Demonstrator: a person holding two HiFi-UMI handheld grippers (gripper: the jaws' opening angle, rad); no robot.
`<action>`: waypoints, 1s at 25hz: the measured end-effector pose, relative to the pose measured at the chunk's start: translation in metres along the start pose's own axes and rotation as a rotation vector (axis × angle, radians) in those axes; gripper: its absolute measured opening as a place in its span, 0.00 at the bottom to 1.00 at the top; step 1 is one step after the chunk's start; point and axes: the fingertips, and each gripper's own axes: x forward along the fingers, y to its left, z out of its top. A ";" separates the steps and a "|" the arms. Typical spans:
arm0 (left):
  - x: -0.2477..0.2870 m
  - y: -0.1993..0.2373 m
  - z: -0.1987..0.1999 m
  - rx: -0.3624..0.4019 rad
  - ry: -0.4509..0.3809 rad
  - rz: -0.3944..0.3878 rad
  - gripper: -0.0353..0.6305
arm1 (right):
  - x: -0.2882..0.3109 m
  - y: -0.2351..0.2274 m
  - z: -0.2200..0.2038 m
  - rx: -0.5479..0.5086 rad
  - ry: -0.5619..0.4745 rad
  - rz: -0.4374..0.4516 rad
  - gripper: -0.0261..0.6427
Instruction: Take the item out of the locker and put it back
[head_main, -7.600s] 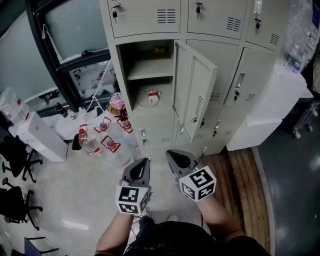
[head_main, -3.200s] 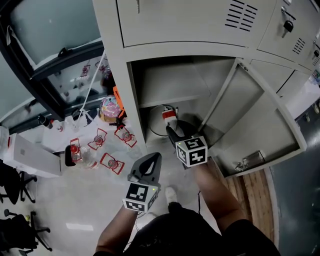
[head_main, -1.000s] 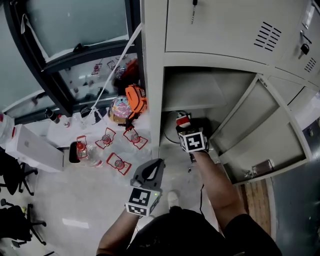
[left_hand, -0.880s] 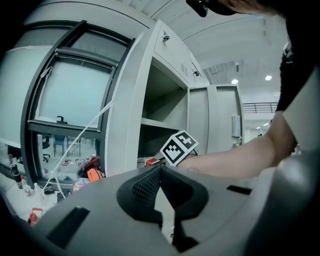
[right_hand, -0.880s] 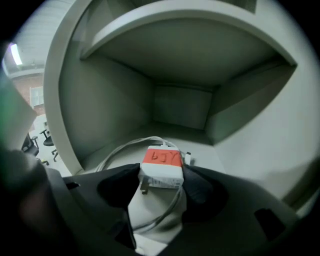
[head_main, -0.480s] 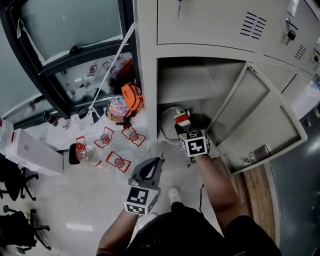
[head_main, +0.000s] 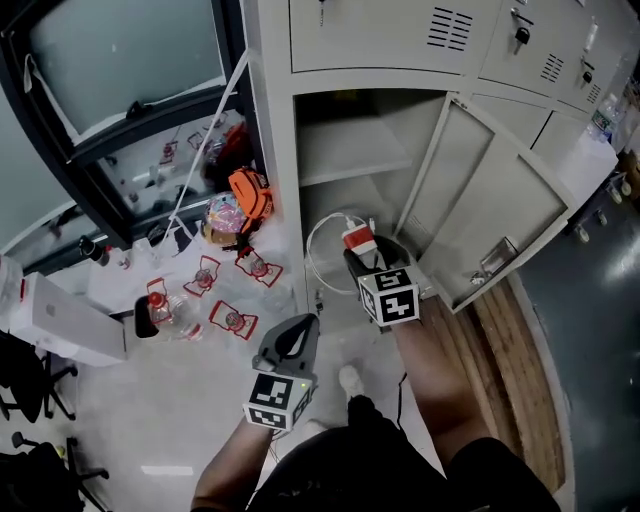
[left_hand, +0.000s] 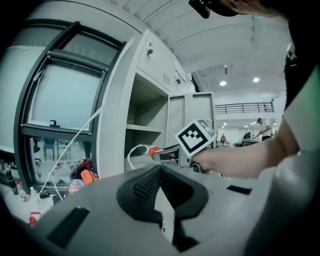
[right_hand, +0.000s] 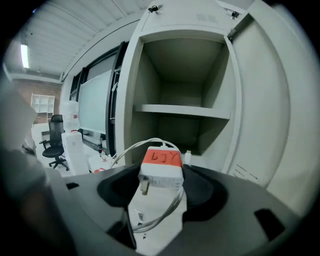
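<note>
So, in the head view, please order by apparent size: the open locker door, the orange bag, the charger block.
1. locker door
2. orange bag
3. charger block, smallest, though probably nearer the camera

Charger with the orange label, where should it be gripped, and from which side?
Grip the charger by its white block, across its two flat sides, coming from the end opposite the cable, as the right gripper does now. Those sides are flat and parallel; the cable loops loose off the far end and offers no firm hold.
</note>
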 end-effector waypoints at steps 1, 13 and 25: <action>-0.005 -0.003 -0.001 0.001 0.001 -0.005 0.06 | -0.009 0.004 -0.001 0.002 -0.008 0.000 0.44; -0.043 -0.046 -0.016 -0.001 0.009 -0.038 0.06 | -0.106 0.044 -0.015 0.017 -0.080 0.037 0.44; -0.038 -0.114 -0.016 -0.027 -0.003 0.030 0.06 | -0.176 0.030 -0.049 -0.020 -0.086 0.126 0.44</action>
